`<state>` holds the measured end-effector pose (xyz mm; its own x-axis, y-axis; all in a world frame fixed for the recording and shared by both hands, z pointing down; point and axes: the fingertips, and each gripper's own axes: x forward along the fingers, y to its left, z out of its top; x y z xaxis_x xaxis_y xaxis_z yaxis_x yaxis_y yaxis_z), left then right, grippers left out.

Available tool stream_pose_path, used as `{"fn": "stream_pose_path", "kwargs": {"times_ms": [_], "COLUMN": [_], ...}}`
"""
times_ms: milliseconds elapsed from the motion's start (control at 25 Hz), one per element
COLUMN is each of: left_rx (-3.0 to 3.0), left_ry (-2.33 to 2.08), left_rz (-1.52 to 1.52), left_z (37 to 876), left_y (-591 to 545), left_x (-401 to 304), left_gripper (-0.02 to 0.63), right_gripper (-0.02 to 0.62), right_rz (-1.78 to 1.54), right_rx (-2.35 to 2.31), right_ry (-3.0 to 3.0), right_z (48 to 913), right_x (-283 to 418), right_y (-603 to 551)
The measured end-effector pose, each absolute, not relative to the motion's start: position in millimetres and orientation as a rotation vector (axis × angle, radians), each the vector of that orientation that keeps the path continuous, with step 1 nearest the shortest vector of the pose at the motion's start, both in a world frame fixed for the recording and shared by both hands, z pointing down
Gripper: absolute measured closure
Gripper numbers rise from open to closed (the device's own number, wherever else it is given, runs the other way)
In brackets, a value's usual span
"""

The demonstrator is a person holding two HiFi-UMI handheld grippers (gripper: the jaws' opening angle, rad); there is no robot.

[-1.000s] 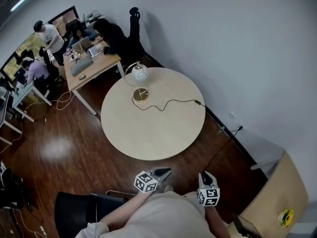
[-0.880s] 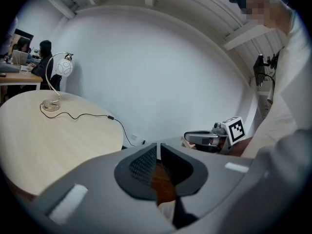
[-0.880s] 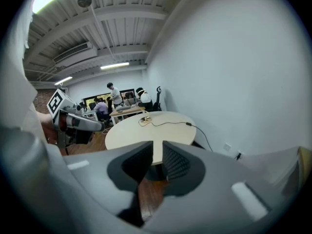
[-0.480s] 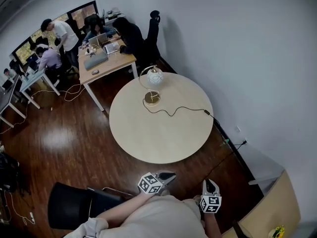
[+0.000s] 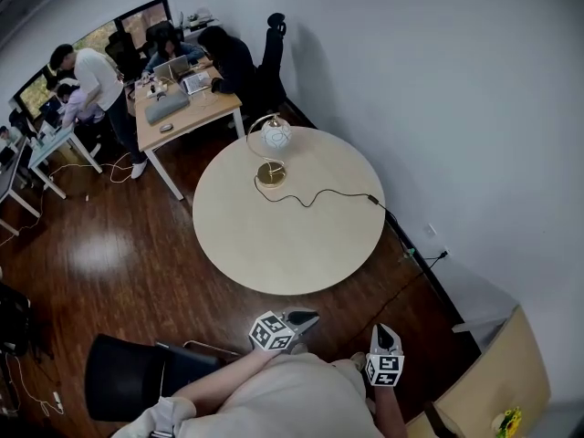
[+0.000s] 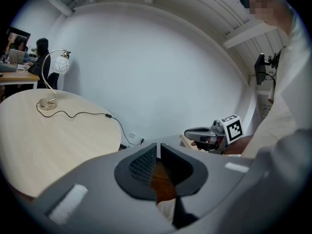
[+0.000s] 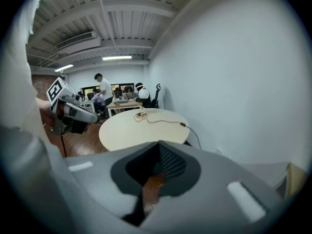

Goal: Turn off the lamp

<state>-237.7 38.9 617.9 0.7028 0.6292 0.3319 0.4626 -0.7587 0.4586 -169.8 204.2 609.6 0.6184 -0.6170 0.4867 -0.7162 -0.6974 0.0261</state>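
Left gripper (image 5: 304, 318) jaws together, empty; right gripper (image 5: 383, 333) jaws have just closed on nothing. We find the lamp (image 5: 272, 149) at the upper-left edge of the desk (image 5: 292, 245), well apart from both. Risk: a reach may snag the cord (image 5: 319, 192) and topple it.

White walls (image 5: 456, 80), dark glossy wood floor (image 5: 100, 263), pale round table (image 5: 283, 245), wooden desk (image 5: 214, 106) near far windows (image 5: 141, 15), black chair (image 5: 128, 386), ceiling strip lights (image 7: 117, 58).

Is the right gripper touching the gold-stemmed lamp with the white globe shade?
Apart. In the head view the right gripper sits off the round beige table's near edge; the gold-stemmed white-globe lamp stands at its far edge.
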Motion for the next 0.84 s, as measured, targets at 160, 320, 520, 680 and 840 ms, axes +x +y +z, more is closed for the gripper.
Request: {"fn": "stream_pose_path", "kwargs": {"times_ms": [160, 320, 520, 680, 840], "left_rx": [2.566, 2.562, 2.542, 2.547, 2.551], "left_ry": [0.861, 0.868, 0.88, 0.871, 0.833], "left_rz": [0.681, 0.676, 0.657, 0.637, 0.631], "left_z": [618, 618, 619, 618, 621], "left_y": [43, 44, 48, 39, 23], "left_x": [-237, -236, -232, -228, -225], "left_gripper": [0.595, 0.595, 0.595, 0.595, 0.595], "right_gripper": [0.594, 0.594, 0.594, 0.594, 0.594], "right_rz": [0.651, 0.663, 0.651, 0.633, 0.607], "right_rx": [2.609, 2.619, 2.615, 2.59, 2.559], "right_ry": [-1.091, -1.049, -1.009, -1.026, -1.1], "right_z": [607, 605, 597, 591, 582], "right_x": [-171, -168, -159, -152, -142], "right_y": [206, 212, 218, 207, 183]}}
